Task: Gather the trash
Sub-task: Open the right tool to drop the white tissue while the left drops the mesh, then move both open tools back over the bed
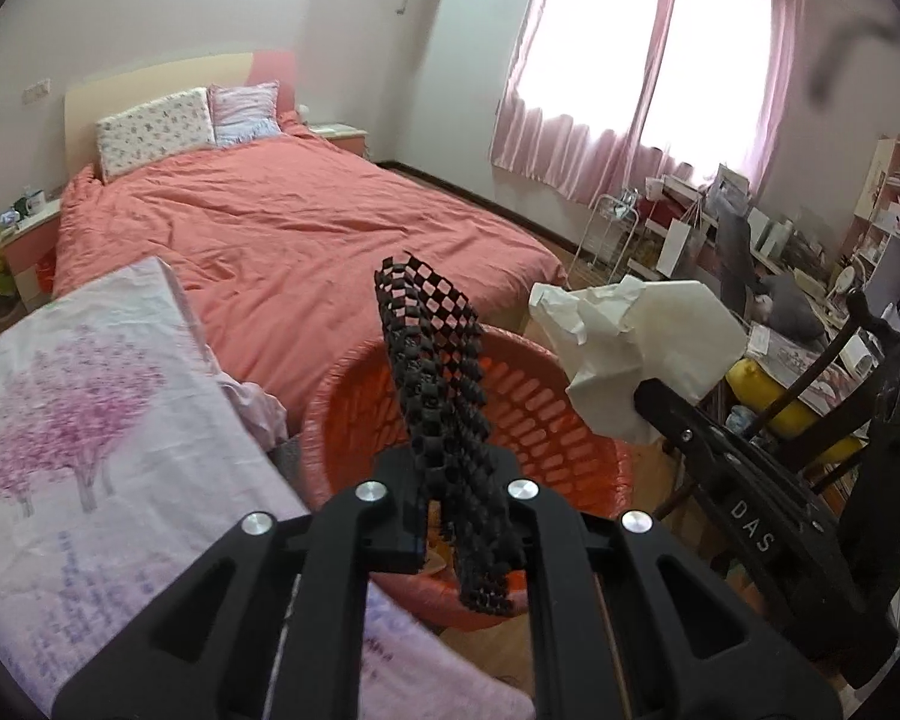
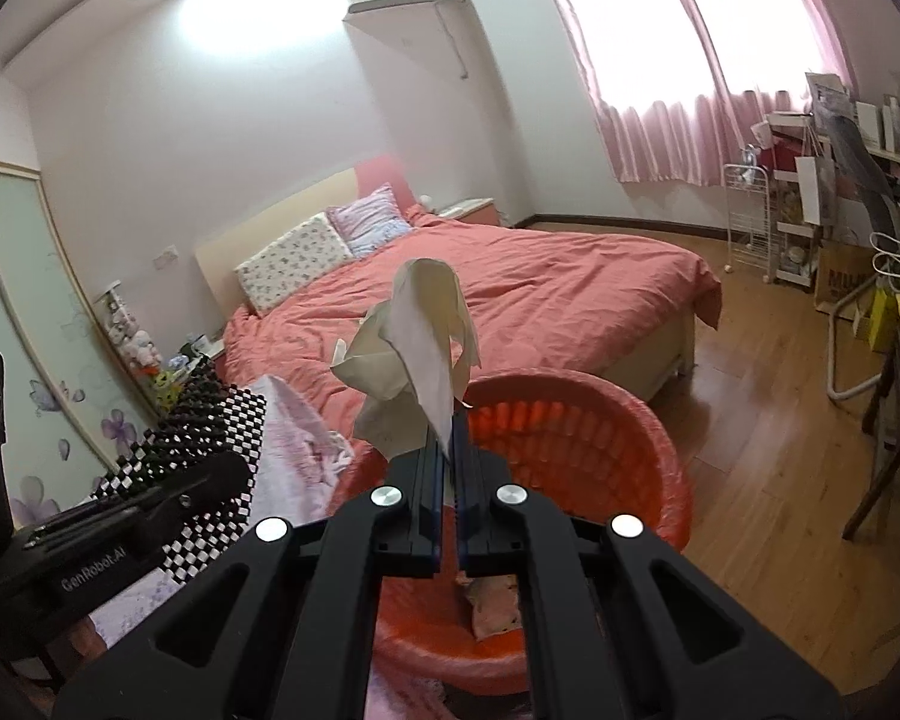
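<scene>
An orange plastic basket (image 1: 546, 414) with a slotted wall stands on the floor by the bed; it also shows in the right wrist view (image 2: 630, 420), with some trash at its bottom (image 2: 492, 603). My left gripper (image 1: 459, 516) is shut on a black mesh mat (image 1: 444, 384), held above the basket. My right gripper (image 2: 447, 450) is shut on a crumpled white tissue (image 2: 414, 354), held over the basket's near rim. The tissue (image 1: 636, 348) and right gripper (image 1: 726, 468) also show in the left wrist view.
A bed with a salmon cover (image 1: 306, 222) lies beyond the basket. A floral-print cloth (image 1: 90, 420) covers a surface at the left. A cluttered desk and shelves (image 1: 810, 252) stand at the right under pink curtains. Wooden floor (image 2: 780, 450) spreads to the right.
</scene>
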A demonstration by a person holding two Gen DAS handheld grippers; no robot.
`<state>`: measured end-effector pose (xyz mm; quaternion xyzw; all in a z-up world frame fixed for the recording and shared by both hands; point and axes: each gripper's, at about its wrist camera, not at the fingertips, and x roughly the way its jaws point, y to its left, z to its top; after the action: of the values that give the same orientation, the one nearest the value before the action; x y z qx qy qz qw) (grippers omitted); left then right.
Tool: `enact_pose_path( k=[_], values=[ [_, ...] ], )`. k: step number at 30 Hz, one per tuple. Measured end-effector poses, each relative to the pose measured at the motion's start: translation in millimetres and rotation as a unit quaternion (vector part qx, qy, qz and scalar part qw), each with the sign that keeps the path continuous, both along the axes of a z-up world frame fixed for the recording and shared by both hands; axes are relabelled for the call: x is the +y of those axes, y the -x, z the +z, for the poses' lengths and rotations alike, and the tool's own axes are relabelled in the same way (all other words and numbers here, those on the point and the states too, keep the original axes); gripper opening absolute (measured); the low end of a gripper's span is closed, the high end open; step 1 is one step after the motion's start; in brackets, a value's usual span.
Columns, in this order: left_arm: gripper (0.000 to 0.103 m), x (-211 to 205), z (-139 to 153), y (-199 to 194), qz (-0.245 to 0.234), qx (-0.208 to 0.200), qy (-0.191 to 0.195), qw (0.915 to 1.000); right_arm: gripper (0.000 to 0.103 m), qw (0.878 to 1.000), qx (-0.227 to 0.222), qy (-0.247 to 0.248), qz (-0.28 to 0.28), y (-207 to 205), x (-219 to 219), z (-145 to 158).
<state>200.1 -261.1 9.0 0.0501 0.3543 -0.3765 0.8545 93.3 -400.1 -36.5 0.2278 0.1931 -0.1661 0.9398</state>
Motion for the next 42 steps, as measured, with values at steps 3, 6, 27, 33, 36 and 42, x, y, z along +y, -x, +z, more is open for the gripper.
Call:
enact_pose_path(
  k=[3, 6, 27, 33, 36, 42],
  values=[
    [0.027, -15, -14, -14, 0.003, 0.016, -0.014, 0.9998, 0.004, 1.0, 0.011, -0.012, 0.001, -5, -9, -6],
    [0.04, -23, -30, -26, 0.007, 0.031, -0.028, 0.9991, 0.011, 0.999, 0.025, -0.033, 0.012, -10, -17, -15],
    [0.064, 101, -47, -43, 0.135, -0.019, -0.124, 0.9828, 0.057, 0.997, 0.073, 0.023, 0.007, -13, 10, -15],
    [0.067, 183, -47, -54, 0.203, -0.018, -0.142, 0.9687, 0.057, 0.995, 0.084, 0.037, 0.039, -23, 41, -11],
    [0.07, 234, -47, -63, 0.249, -0.008, -0.141, 0.958, 0.057, 0.993, 0.088, 0.038, 0.064, -32, 62, -9],
    [0.078, 338, -42, -76, 0.348, -0.017, -0.157, 0.924, 0.06, 0.988, 0.094, 0.048, 0.116, -50, 108, -7]
  ],
)
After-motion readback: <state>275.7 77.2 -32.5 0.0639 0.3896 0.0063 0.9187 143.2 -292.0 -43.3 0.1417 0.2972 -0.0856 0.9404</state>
